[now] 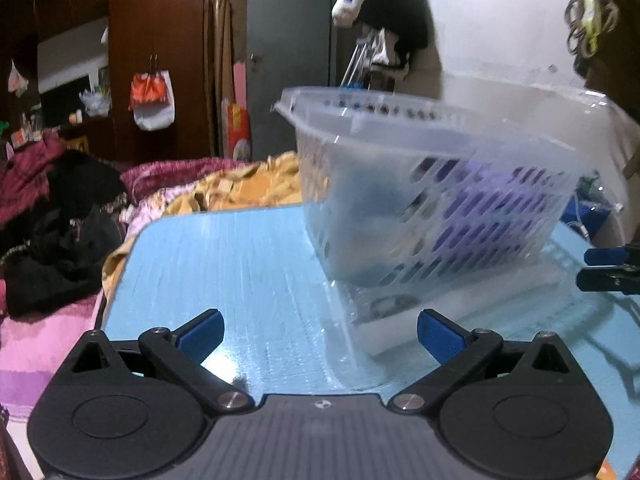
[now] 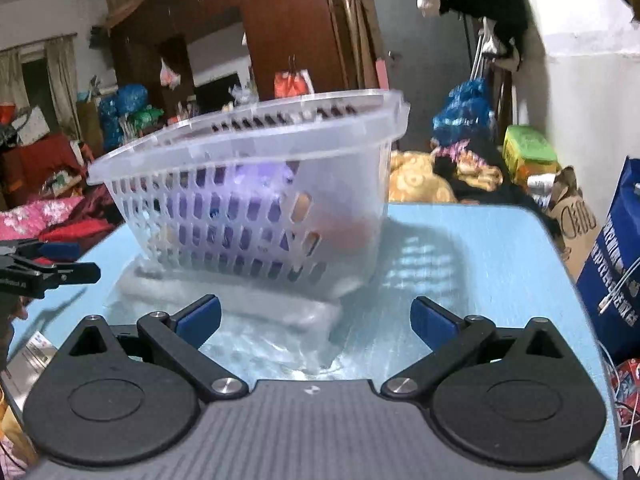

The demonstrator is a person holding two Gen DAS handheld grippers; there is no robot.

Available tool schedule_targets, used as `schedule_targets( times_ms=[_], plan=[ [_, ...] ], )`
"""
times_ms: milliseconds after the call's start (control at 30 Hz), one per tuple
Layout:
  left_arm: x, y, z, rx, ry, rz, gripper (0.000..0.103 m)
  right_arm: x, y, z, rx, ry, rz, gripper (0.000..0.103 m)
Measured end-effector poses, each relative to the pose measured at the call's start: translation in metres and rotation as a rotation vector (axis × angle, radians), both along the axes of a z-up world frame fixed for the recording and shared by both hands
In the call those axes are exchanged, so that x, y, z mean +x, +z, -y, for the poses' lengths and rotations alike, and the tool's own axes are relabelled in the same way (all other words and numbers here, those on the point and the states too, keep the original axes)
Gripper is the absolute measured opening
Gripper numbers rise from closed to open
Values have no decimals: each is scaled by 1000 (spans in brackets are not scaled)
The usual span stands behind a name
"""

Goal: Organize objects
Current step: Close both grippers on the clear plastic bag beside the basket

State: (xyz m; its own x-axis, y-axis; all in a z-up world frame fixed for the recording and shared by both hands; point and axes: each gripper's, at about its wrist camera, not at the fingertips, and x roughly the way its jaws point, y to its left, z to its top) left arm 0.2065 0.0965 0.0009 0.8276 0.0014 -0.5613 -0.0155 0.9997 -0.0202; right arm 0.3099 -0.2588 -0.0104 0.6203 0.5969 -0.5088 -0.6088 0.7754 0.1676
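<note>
A translucent slotted plastic basket (image 1: 432,184) stands on the light blue table (image 1: 224,264), blurred and tilted. Its near side rests on a flat clear-wrapped package (image 1: 404,312). Through the slots I see a purple item (image 2: 256,200) and an orange-red item (image 2: 344,232). My left gripper (image 1: 320,336) is open just short of the package, nothing between its blue pads. My right gripper (image 2: 316,322) is open too, in front of the basket (image 2: 248,200) and package (image 2: 248,304). Each gripper shows at the edge of the other's view: the right gripper (image 1: 608,270), the left gripper (image 2: 48,266).
Piled clothes and blankets (image 1: 60,220) lie beyond the table's left and far edges. A blue printed bag (image 2: 616,264), a cardboard box (image 2: 572,216) and white cables (image 2: 616,292) crowd the table's right edge. A wardrobe (image 1: 160,40) stands behind.
</note>
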Motion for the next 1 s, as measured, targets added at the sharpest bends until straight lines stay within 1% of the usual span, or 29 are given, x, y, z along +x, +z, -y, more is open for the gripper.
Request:
schedule_targets(
  times_ms=[67,133,233,300,333,400,433,533,567,633,667,700,800,867,1000],
  plan=[
    [9,-6,-3,-9,-5,-30,102,4,-4,-3,-20,8,0,102],
    [17,-10,-3,-23,-17,-53,100,6,-6,-5,-37,7,4,99],
    [22,-11,-3,-36,-38,-59,99,13,-9,-9,-52,28,-25,90],
    [22,-11,0,-52,-76,-60,94,14,-12,-12,-73,43,-32,86],
    [22,-11,3,-49,-93,-63,93,14,-13,-14,-80,45,-31,82],
    [23,-13,10,-12,-103,-68,91,13,-13,-15,-87,50,-21,78],
    [24,-14,13,2,-103,-70,91,13,-12,-16,-86,59,-21,73],
    [24,-14,15,4,-111,-69,87,8,-12,-20,-113,72,-3,65],
    [23,-13,16,9,-113,-66,84,6,-12,-22,-124,76,6,60],
    [22,-13,21,24,-116,-64,80,3,-11,-25,-149,71,21,56],
    [21,-12,22,25,-122,-61,73,1,-11,-27,-161,68,31,52],
    [19,-11,23,19,-133,-58,65,0,-10,-27,-166,66,36,50],
    [19,-10,25,-3,-154,-52,49,-2,-10,-25,-167,65,44,37],
    [16,-10,28,3,-167,-45,44,-3,-10,-23,-169,74,47,31],
    [12,-8,33,25,-175,-33,38,-5,-9,-24,-176,84,56,24]
  ],
)
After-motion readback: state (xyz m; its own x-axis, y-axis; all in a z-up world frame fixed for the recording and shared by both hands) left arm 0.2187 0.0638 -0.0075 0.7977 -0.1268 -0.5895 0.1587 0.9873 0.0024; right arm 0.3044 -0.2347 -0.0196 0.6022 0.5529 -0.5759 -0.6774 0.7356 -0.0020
